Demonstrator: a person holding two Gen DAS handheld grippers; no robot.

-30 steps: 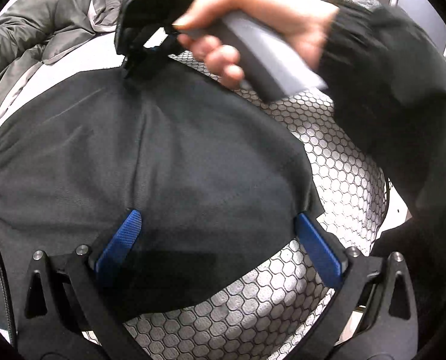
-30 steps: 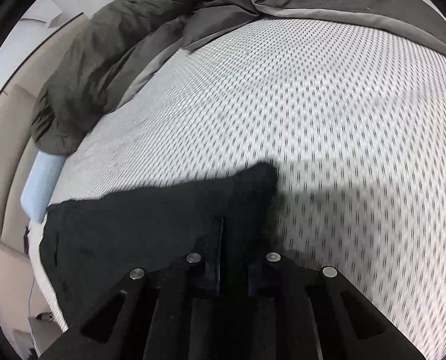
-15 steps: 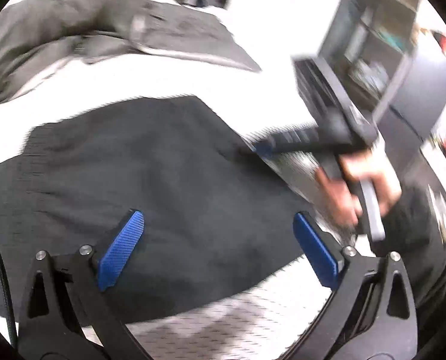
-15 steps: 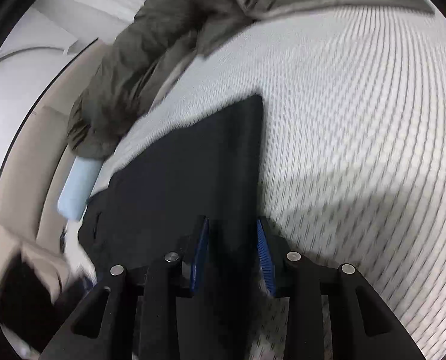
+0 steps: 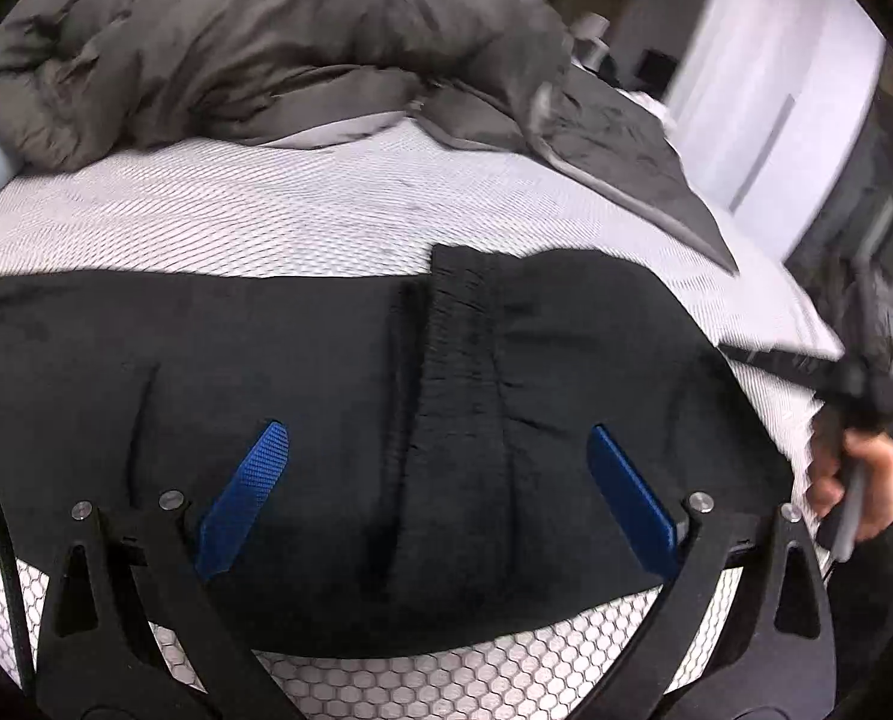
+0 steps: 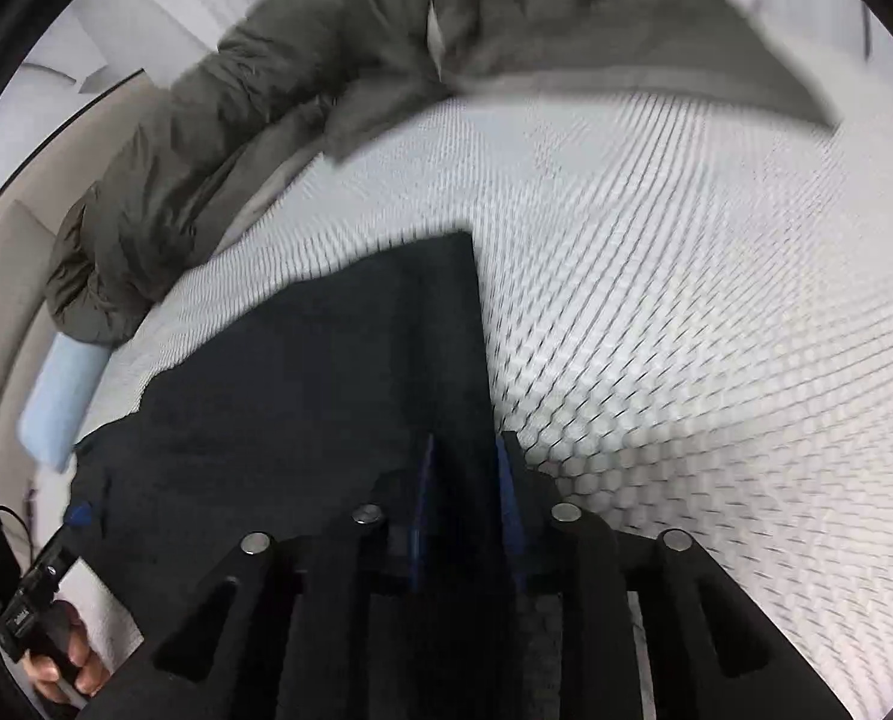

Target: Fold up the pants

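Black pants [image 5: 386,372] lie folded across the white honeycomb mattress [image 5: 302,216], a layered edge running down their middle. My left gripper [image 5: 440,480] is open wide above the pants, its blue pads apart and holding nothing. In the right wrist view my right gripper [image 6: 464,468] has its jaws narrowly apart around the edge of the pants [image 6: 338,360]; whether it still grips the cloth is unclear. The right gripper also shows blurred at the right edge of the left wrist view [image 5: 848,384], held by a hand.
A crumpled grey duvet [image 5: 254,60] lies along the far side of the mattress. A light blue pillow [image 6: 56,396] sits at the left edge. The left hand and its gripper handle [image 6: 44,618] show at the bottom left of the right wrist view.
The right gripper carried the pants corner over and its jaws came slightly apart. The left gripper pulled back and up, now viewing the whole folded pants. The right hand moved to the right edge.
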